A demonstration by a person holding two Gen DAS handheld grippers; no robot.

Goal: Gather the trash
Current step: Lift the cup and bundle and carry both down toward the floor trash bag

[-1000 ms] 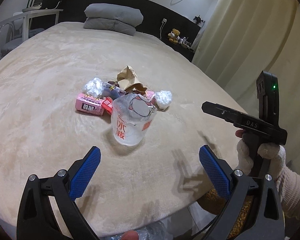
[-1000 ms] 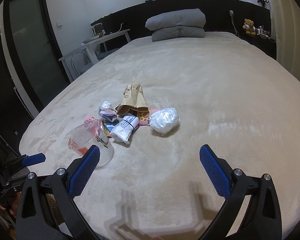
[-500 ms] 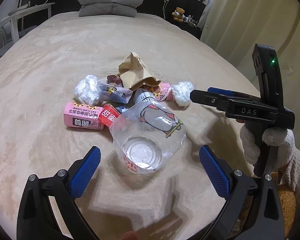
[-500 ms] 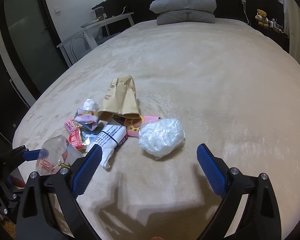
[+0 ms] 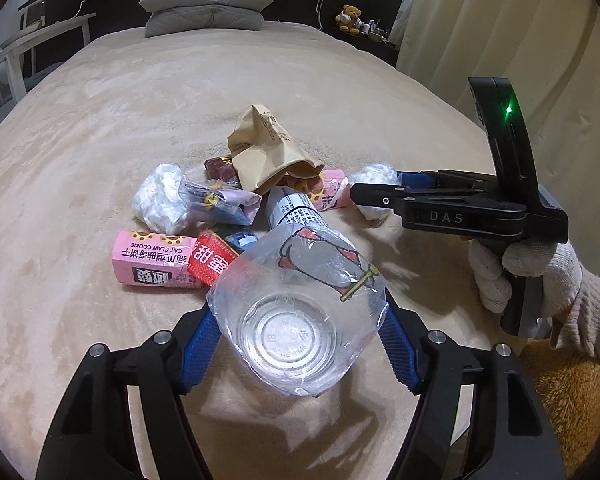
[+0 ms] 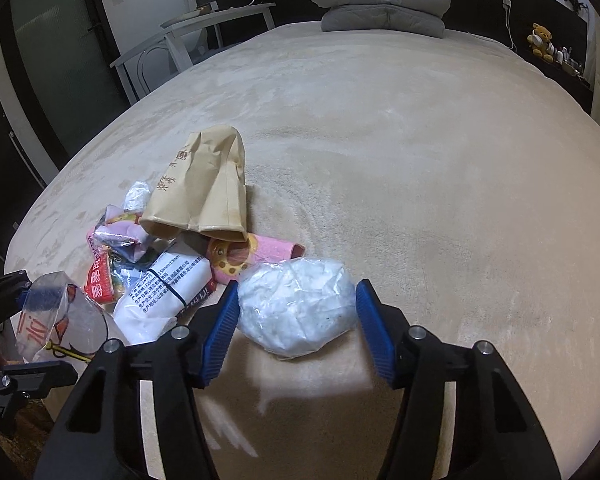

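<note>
— Clear, crinkled plastic, a squashed drink cup (image 5: 296, 312) printed with a red-and-gold cartoon: that is what sits between the blue pads of my left gripper (image 5: 296, 334). It lies at the near edge of the litter pile on the beige plush bedspread (image 5: 80, 140), its base turned toward me.

— Do you have it clamped?

— The pads press both its sides and the wall looks dented, so I judge it gripped. My right gripper (image 6: 296, 318) is narrowed around the white crumpled plastic wad (image 6: 298, 312); the pads are at its flanks, but I cannot tell whether they truly bite yet.

— How would you do this well?

— Squeeze gently; the cup is thin and could buckle and pop out. I'd close the right pads until the wad compresses, then lift both straight up, clear of the white printed pouch (image 6: 160, 300) and the pink cookie box (image 5: 152, 264) touching the pile, so nothing drags along.

— And the brown paper bag (image 6: 204, 192)?

— Behind them, untouched; later.
</note>
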